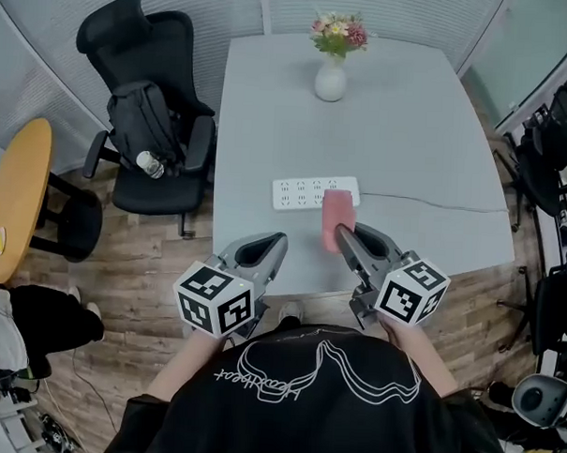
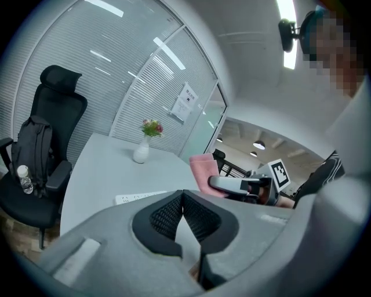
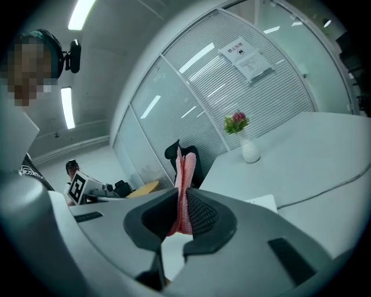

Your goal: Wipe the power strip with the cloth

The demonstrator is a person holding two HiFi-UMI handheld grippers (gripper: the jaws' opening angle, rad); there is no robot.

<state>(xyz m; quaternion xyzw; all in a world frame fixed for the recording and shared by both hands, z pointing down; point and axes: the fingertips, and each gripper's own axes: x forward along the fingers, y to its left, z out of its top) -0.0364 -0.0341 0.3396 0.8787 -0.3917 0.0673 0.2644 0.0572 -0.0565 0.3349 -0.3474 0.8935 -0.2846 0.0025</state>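
A white power strip (image 1: 315, 193) lies flat near the front middle of the grey table (image 1: 409, 132), its cable running off to the right. My right gripper (image 1: 343, 240) is shut on a folded pink cloth (image 1: 335, 217), which sticks out from the jaws just short of the strip's right end. That cloth (image 3: 184, 185) stands upright between the pads in the right gripper view. My left gripper (image 1: 275, 246) hovers at the table's front edge, left of the cloth, shut with nothing in it. In the left gripper view the strip (image 2: 142, 198) shows beyond the closed pads.
A white vase of flowers (image 1: 332, 62) stands at the table's far middle. A black office chair with a backpack and bottle (image 1: 149, 135) sits left of the table. A round wooden table (image 1: 13, 195) is further left. More chairs crowd the right side (image 1: 554, 158).
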